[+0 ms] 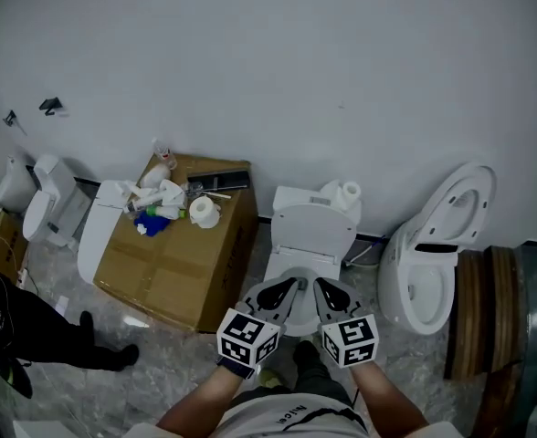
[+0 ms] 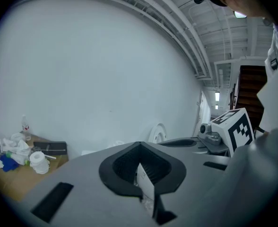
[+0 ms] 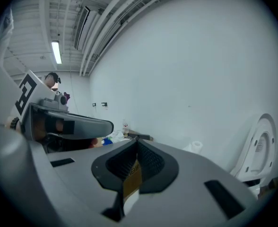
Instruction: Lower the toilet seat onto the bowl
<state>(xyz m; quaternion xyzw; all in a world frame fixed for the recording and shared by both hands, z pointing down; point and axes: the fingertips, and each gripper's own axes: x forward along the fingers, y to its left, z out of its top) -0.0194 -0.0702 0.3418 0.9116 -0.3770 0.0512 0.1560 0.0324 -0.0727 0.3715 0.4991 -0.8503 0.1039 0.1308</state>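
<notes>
A cardboard box [image 1: 173,263] stands just left of the centre toilet, topped with a toilet roll [image 1: 205,213], a bottle [image 1: 163,153], a blue item and white clutter. More white toilets [image 1: 54,203] crowd the left edge. To the right, near the centre one, a second toilet [image 1: 424,276] has its seat raised, with wooden discs [image 1: 479,308] beyond it at the right edge.

The task's toilet seat [image 1: 310,234] sits at centre frame, apparently tipped up against the tank [image 1: 300,199], which carries another roll. The bowl [image 1: 298,277] shows between the two grippers.

The left gripper [image 1: 287,287] and right gripper [image 1: 322,286] are side by side over the bowl's front, both with jaws closed together and grasping nothing of the toilet. Bare white wall [image 1: 268,62] fills the upper half; narrow floor strips flank the bowl.
</notes>
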